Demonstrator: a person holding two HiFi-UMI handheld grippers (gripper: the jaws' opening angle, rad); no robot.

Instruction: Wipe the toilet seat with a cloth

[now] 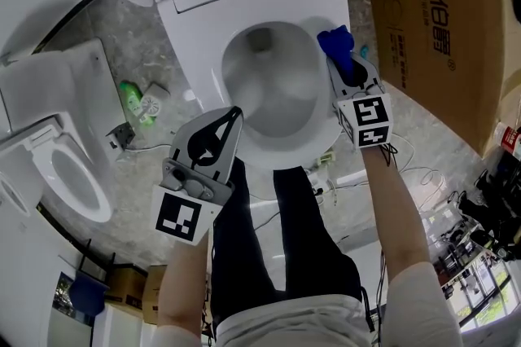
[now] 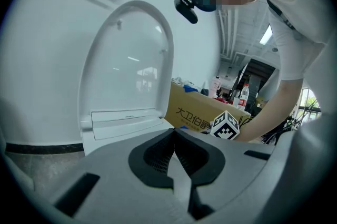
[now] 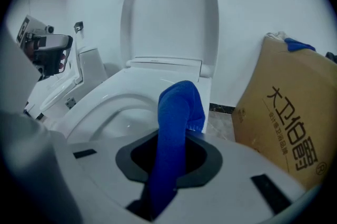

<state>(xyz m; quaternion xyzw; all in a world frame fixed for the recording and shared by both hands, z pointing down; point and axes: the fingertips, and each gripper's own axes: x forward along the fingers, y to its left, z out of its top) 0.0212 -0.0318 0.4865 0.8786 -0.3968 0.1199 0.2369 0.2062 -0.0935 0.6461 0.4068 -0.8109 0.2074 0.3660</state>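
The right claw [image 1: 352,75] squeezes the blue cloth [image 1: 335,42] over the right side of the toilet seat [image 1: 203,76]. The left claw [image 1: 234,116] is closed on nothing, near the front. Wiping looks barely started; next, the cloth should press down and slide along the seat.

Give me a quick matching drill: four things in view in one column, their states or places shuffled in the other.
Things:
1. blue cloth
2. left tool
3. toilet lid
4. cardboard box

States or places:
A. raised upright
B. shut, nothing in it
C. standing beside the toilet seat
D. clamped in the right tool

Pairs: 1-D, 2-B, 3-A, 4-C
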